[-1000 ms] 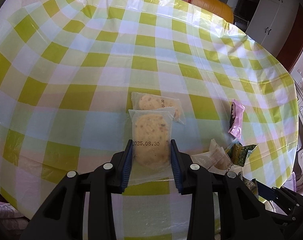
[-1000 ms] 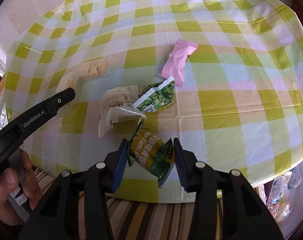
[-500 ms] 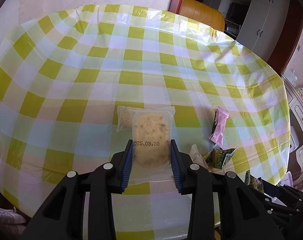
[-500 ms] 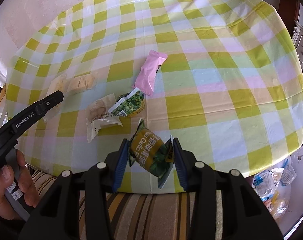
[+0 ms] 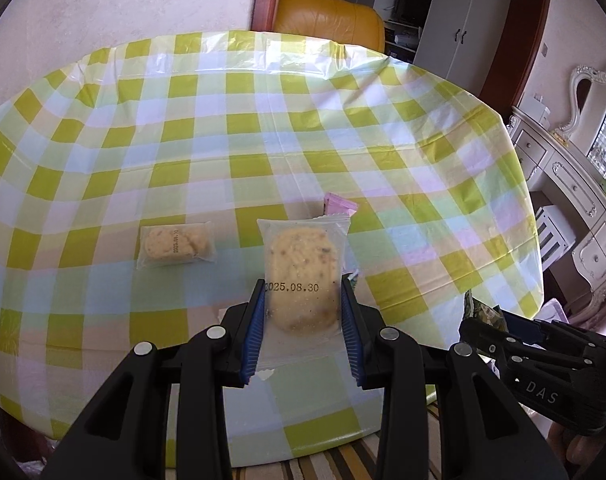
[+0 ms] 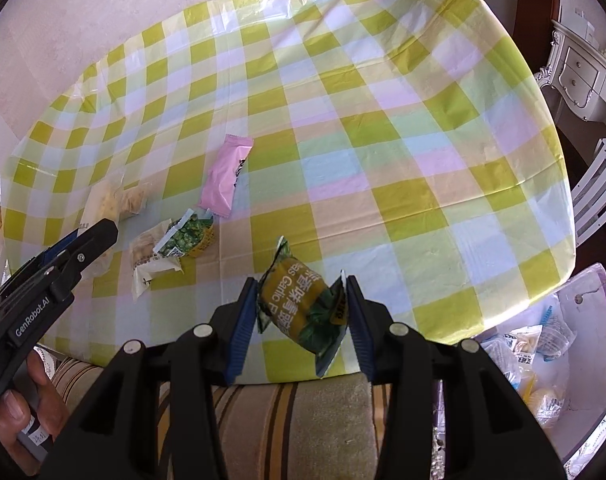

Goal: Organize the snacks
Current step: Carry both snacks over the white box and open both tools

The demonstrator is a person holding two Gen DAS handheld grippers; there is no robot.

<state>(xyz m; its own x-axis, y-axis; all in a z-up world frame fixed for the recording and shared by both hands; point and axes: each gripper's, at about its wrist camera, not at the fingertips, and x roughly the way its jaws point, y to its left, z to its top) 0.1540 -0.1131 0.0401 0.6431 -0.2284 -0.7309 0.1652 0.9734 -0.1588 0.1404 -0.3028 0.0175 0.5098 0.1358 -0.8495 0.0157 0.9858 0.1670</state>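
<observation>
Left wrist view: left gripper (image 5: 301, 316) is clamping a cookie packet (image 5: 301, 280) above the table (image 5: 423, 168). Right gripper (image 6: 301, 316) is pinching a pea packet (image 6: 299, 308) above the table's near edge. Sorting step; next move likely needs 2 separate drop spots.

left gripper (image 5: 302, 322) angled downward, jaws clamped on a packet, right gripper (image 6: 301, 322) likewise angled down, clamped
</observation>
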